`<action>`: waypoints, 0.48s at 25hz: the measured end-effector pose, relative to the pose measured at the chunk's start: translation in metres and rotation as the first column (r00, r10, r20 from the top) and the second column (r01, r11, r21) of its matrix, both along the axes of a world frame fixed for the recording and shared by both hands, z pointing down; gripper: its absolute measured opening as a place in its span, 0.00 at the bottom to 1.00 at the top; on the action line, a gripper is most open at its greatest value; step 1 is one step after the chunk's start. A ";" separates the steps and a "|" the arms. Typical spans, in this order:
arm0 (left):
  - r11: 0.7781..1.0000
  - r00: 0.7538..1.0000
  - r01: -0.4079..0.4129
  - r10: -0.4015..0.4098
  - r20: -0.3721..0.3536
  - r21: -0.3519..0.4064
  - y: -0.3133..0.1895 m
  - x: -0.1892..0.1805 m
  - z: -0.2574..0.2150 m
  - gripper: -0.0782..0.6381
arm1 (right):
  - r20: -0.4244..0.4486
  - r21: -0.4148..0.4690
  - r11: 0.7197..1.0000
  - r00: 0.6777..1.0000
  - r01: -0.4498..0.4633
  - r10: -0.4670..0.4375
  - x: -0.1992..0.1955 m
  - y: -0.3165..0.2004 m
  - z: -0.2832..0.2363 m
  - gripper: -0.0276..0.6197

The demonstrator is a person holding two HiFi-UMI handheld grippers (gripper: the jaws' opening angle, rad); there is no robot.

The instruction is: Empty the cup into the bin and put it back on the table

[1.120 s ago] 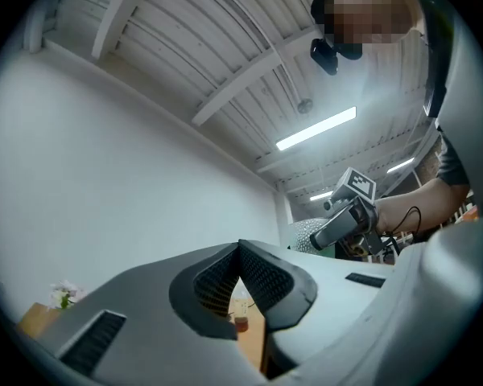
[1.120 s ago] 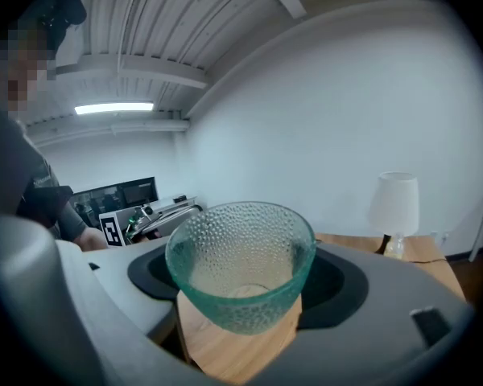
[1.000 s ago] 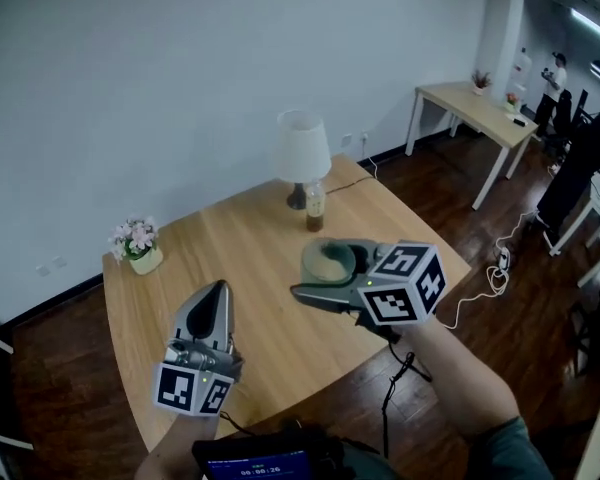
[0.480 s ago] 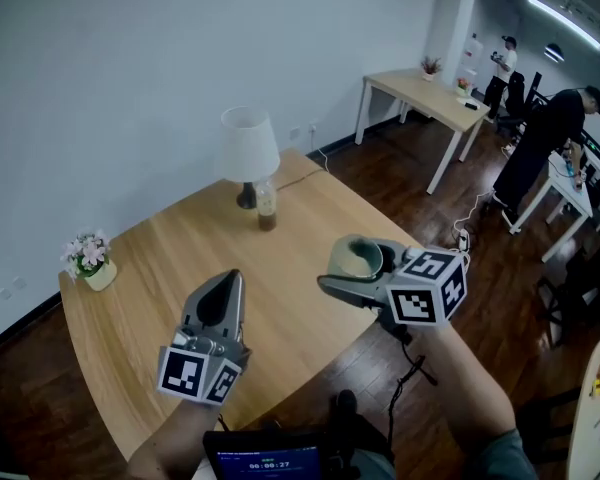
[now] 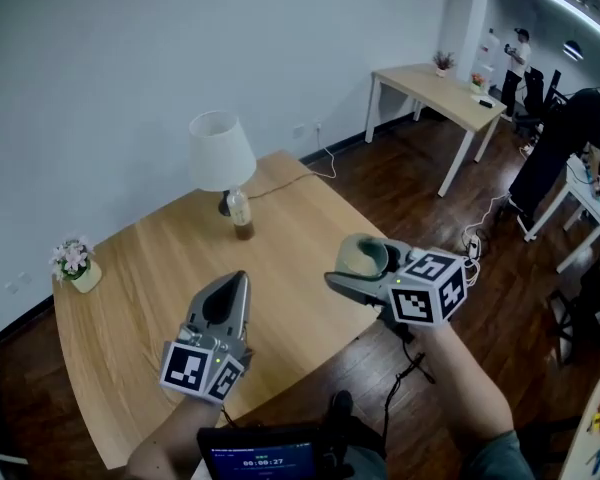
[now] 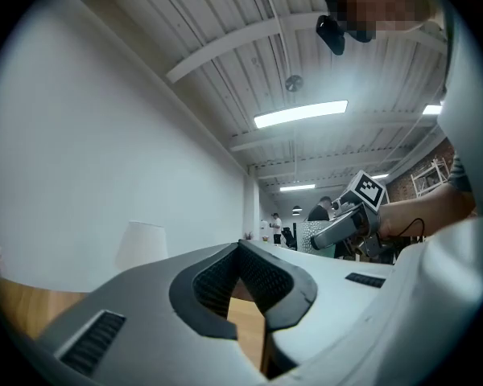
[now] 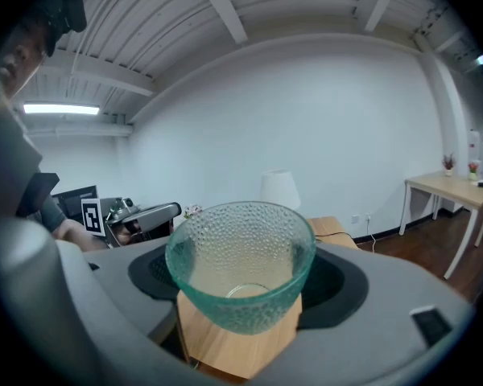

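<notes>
Head view: the right gripper [image 5: 355, 273] grips the green glass cup [image 7: 241, 256] upright between wide-set jaws, in the air above the table's [image 5: 150, 268] 3 o'clock corner. The left gripper [image 5: 230, 293], jaws closed together on nothing, hovers over the wood towards 6 o'clock. A lamp [image 5: 221, 153] and bottle [image 5: 241, 214] crowd the 12 o'clock edge, and a flower pot [image 5: 75, 263] sits at 9. Bare floor [image 5: 410, 188] lies open from 1 to 3 o'clock, up to a second table [image 5: 435, 83].
</notes>
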State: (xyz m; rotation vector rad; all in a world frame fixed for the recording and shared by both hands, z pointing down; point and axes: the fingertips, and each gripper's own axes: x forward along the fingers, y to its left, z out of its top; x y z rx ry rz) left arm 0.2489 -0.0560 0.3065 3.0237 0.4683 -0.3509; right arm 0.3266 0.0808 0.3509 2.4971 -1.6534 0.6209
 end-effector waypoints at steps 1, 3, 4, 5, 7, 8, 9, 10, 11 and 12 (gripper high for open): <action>1.000 1.000 0.008 -0.008 0.004 0.003 0.008 0.008 0.002 0.09 | -0.003 -0.012 1.000 1.000 0.013 -0.013 0.010 0.007 0.004 0.67; 0.999 0.999 0.034 -0.034 0.014 0.006 0.021 0.026 0.007 0.09 | -0.011 -0.025 0.999 0.999 0.035 -0.036 0.029 0.020 0.009 0.67; 0.999 0.999 0.047 -0.048 0.020 0.008 0.027 0.034 0.010 0.10 | -0.014 -0.025 0.999 0.999 0.043 -0.043 0.039 0.026 0.012 0.67; 0.998 0.998 0.060 -0.060 0.026 0.009 0.034 0.042 0.012 0.09 | -0.016 -0.024 0.998 0.999 0.050 -0.050 0.048 0.033 0.015 0.67; 0.996 0.996 0.084 -0.084 0.037 0.010 0.046 0.057 0.017 0.09 | -0.013 -0.029 0.997 0.998 0.065 -0.066 0.066 0.045 0.023 0.67; 0.995 0.994 0.096 -0.096 0.043 0.009 0.050 0.064 0.019 0.09 | -0.010 -0.032 0.997 0.997 0.076 -0.077 0.073 0.049 0.027 0.67; 0.994 0.993 0.108 -0.108 0.051 0.006 0.054 0.070 0.021 0.09 | -0.006 -0.034 0.995 0.996 0.089 -0.089 0.079 0.052 0.031 0.67; 0.993 0.991 0.119 -0.119 0.060 0.001 0.058 0.075 0.024 0.09 | -0.002 -0.037 0.994 0.995 0.101 -0.101 0.084 0.055 0.036 0.67; 0.992 0.990 0.127 -0.126 0.070 -0.002 0.063 0.080 0.026 0.09 | 0.003 -0.042 0.993 0.994 0.113 -0.113 0.089 0.059 0.040 0.67; 0.992 0.989 0.127 -0.127 0.078 -0.003 0.069 0.085 0.029 0.09 | 0.007 -0.049 0.991 0.993 0.122 -0.122 0.093 0.062 0.045 0.67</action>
